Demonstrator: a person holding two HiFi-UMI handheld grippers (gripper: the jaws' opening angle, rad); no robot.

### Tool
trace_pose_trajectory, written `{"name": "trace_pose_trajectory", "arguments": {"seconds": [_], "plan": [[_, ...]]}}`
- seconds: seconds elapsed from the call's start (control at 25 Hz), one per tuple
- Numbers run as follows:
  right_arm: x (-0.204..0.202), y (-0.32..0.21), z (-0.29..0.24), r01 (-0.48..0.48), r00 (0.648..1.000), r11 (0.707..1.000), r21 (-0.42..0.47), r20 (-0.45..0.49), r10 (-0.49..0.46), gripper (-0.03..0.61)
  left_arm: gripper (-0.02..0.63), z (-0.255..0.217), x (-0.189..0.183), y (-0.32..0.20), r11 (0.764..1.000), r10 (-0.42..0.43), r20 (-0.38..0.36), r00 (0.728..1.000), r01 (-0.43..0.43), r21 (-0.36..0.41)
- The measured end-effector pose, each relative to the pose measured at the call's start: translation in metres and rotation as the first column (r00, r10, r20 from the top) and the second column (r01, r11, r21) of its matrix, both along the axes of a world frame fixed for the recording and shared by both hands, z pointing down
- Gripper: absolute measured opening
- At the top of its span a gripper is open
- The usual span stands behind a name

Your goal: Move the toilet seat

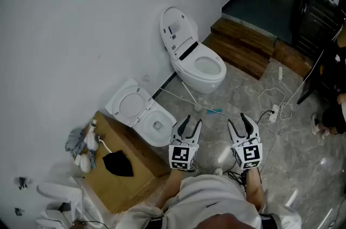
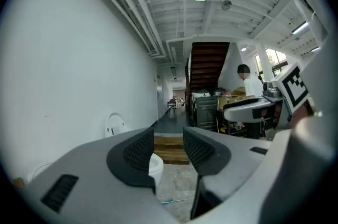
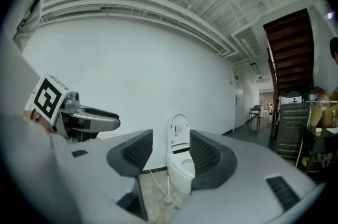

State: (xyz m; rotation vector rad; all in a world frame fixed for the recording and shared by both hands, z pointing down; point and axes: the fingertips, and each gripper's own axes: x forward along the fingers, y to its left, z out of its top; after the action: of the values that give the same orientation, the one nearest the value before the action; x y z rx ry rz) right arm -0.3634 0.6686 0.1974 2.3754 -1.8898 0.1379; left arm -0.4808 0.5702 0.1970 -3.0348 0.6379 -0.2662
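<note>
A white toilet [image 1: 194, 58] stands against the wall with its lid and seat raised. The right gripper view shows it straight ahead between the jaws [image 3: 179, 165]. In the left gripper view its lid [image 2: 113, 125] is at the left. A second white toilet [image 1: 140, 112] sits nearer, beside a cardboard box, with its lid open. My left gripper [image 1: 191, 121] and right gripper [image 1: 239, 119] hover side by side over the floor, well short of both toilets. Each is open by a narrow gap with nothing between the pads [image 2: 169, 149] [image 3: 171, 151].
A cardboard box [image 1: 124, 174] with rags lies at the lower left. Wooden steps [image 1: 243, 44] lie beyond the far toilet. Cables and a power strip [image 1: 273, 112] trail over the floor at right, where a person [image 1: 330, 114] stands. A blue item [image 1: 213, 110] lies near the toilet base.
</note>
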Motion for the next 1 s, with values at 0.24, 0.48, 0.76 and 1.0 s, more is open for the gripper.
{"name": "trace_pose_trajectory", "arguments": {"seconds": [0.24,0.48,0.76,1.0], "plan": [[0.005,0.01,-0.011,0.026,1.0,0.999,0.043,0.01,-0.026,0.235,0.192,0.0,0.018,0.019,1.0,0.012,0.027,1.0,-0.013,0.022],[0.021,-0.001,-0.003,0.042,0.999,0.999,0.028,0.016,-0.043,0.235,0.192,0.005,0.037,0.012,0.999,0.004,0.038,0.999,-0.005,0.039],[0.052,-0.037,0.008,0.027,1.0,1.0,0.0,0.011,-0.027,0.235,0.192,0.013,0.065,-0.028,0.999,0.008,0.038,0.999,-0.01,0.04],[0.078,-0.079,0.009,0.014,1.0,1.0,-0.014,0.018,-0.013,0.235,0.192,0.018,0.09,-0.071,0.999,0.027,0.047,0.999,-0.028,0.025]]}}
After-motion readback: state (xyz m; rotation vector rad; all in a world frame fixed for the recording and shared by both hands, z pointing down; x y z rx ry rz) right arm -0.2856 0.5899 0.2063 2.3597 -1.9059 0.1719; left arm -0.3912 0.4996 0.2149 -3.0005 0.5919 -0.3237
